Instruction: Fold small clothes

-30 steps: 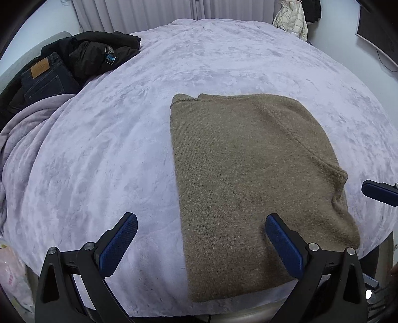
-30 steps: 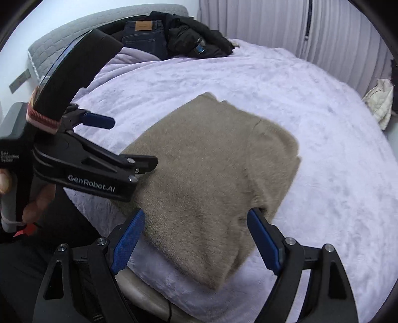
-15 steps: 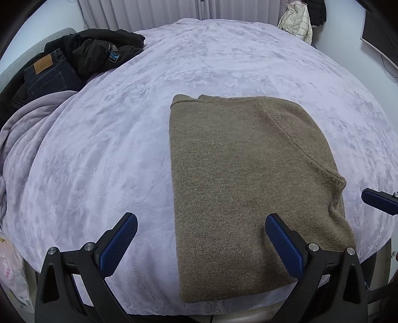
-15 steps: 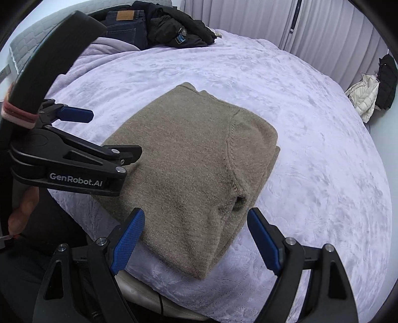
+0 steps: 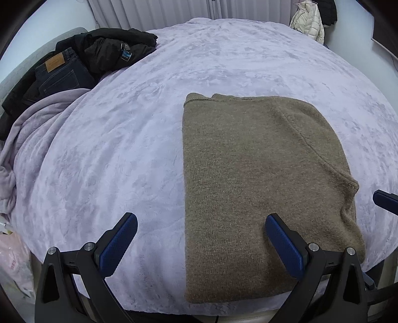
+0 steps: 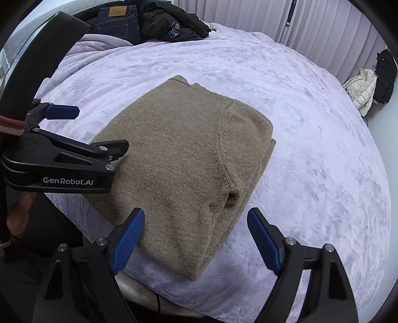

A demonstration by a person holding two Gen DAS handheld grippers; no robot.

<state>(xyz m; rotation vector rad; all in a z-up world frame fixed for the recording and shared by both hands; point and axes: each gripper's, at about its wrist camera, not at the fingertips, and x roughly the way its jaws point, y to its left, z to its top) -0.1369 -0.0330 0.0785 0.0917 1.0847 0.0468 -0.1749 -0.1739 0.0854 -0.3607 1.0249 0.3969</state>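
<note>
- A brown knitted sweater (image 5: 261,188) lies folded into a thick rectangle on the lavender plush bed cover (image 5: 119,139); in the left wrist view it fills the centre and lower right of the frame, with its near edge at the bed's front border.
- In the right wrist view the same sweater (image 6: 184,169) sits in the middle of the frame, a sleeve seam curving down its right part and stacked layers showing along the right and lower edges.
- The left tongs (image 5: 201,241) are spread wide with nothing between them; the blue pad at lower right of that frame hovers over the sweater's near part, the one at lower left over bare cover.
- The right tongs (image 6: 194,241) are also spread wide and empty, hanging above the sweater's near corner in the lower part of the frame.
- In the right wrist view the left tongs (image 6: 99,131) reach in from the left edge, above the sweater's left border.
- Folded dark jeans (image 5: 59,72) and a black jacket (image 5: 112,49) are piled at the upper left of the left wrist view, on a bunched lavender blanket (image 5: 32,124).
- A white puffer jacket (image 5: 308,20) hangs at the upper right.
</note>
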